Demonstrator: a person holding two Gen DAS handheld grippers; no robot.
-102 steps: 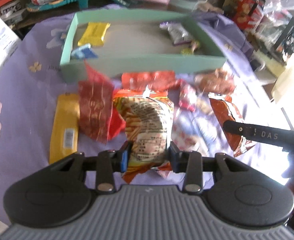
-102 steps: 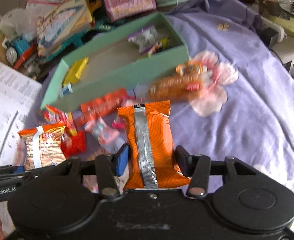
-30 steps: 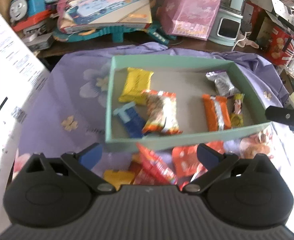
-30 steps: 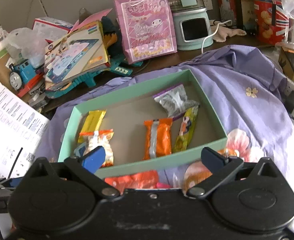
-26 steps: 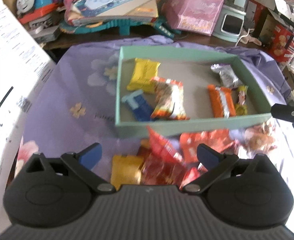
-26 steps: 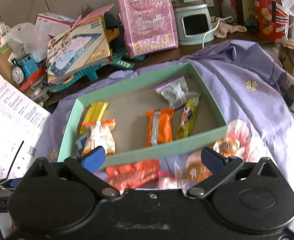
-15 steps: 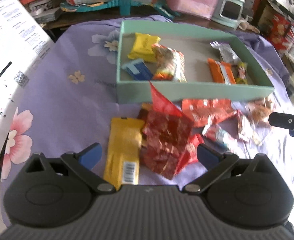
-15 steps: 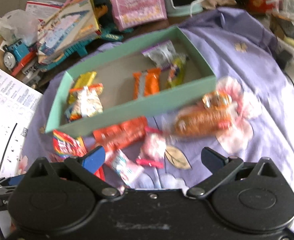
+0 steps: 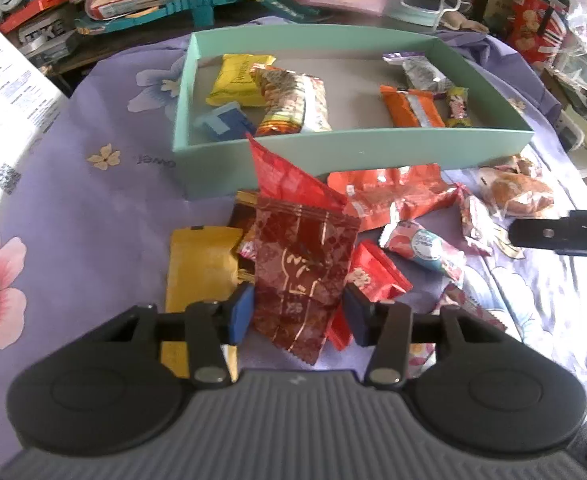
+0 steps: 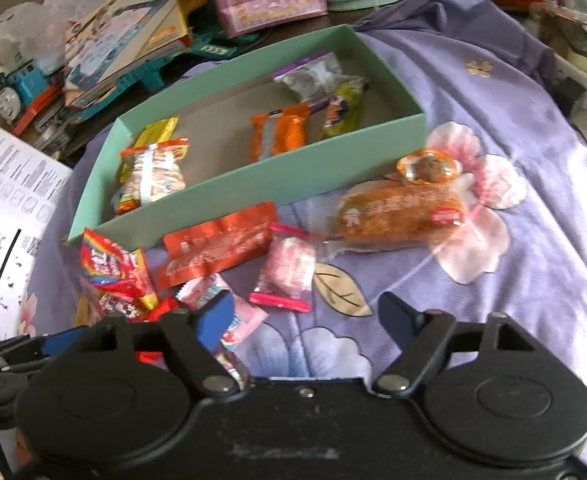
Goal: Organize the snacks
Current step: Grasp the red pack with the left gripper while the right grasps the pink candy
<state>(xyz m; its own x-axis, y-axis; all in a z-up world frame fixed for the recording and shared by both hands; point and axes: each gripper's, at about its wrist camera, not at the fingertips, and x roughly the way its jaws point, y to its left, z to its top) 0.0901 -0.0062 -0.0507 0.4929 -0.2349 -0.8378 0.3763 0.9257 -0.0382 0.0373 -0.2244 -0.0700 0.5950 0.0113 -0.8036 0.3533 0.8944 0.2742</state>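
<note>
Left gripper (image 9: 298, 309) closing around a dark red crinkly foil snack packet (image 9: 303, 276) before the mint-green cardboard box's (image 9: 357, 156) near wall, light, slippery, best pinched mid-body; right gripper (image 10: 305, 316) closing on nothing.

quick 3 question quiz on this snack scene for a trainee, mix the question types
1. True or false: the orange wafer packet lies inside the mint green box.
2. Which packet sits between the pads of the left gripper as its jaws close? A) dark red patterned packet B) yellow packet C) bread roll
3. Fill in: between the closing jaws of the right gripper there is only the purple ____.

Key: 1 true; 2 A; 3 cloth
</note>
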